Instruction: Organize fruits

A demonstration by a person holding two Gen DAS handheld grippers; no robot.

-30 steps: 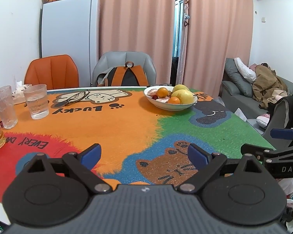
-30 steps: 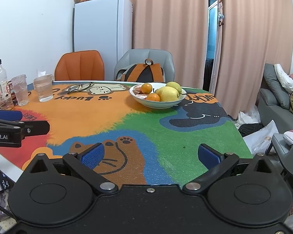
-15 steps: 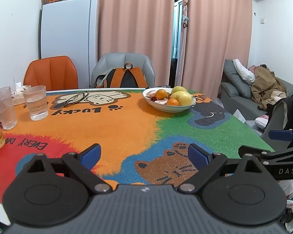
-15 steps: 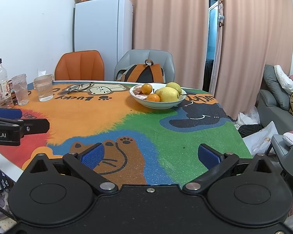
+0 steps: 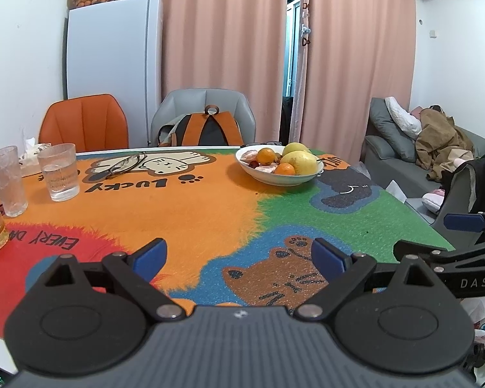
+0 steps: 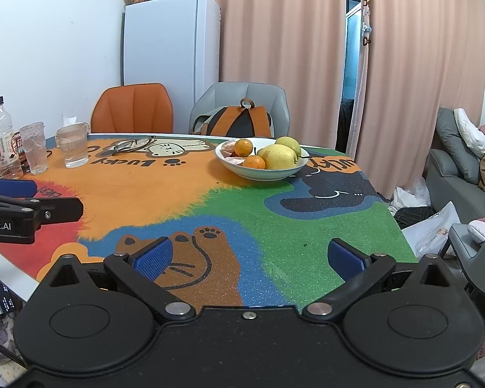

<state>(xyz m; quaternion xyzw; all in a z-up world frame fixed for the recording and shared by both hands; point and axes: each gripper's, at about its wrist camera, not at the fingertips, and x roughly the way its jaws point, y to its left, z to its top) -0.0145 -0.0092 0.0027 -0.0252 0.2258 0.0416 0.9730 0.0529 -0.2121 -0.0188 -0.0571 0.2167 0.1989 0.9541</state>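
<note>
A white bowl [image 5: 276, 179] stands at the far side of the table on a colourful cartoon mat. It holds two yellow pears [image 5: 299, 162], two oranges [image 5: 265, 156] and some pinkish and dark red pieces. The bowl also shows in the right wrist view [image 6: 258, 173] with the pears [image 6: 276, 156] and oranges [image 6: 243, 147]. My left gripper [image 5: 239, 255] is open and empty over the near edge, far from the bowl. My right gripper [image 6: 249, 257] is open and empty, also at the near edge.
Two glasses [image 5: 59, 171] and a bottle [image 6: 1, 135] stand at the left of the table. A pair of eyeglasses [image 5: 126, 163] lies at the far middle. Orange [image 5: 84, 123] and grey [image 5: 205, 110] chairs stand behind, the grey one with a backpack. A sofa [image 5: 404, 148] is at the right.
Both grippers have drawn back slightly from the table; the bowl looks a little farther off in the left view. Nothing on the table has moved.
</note>
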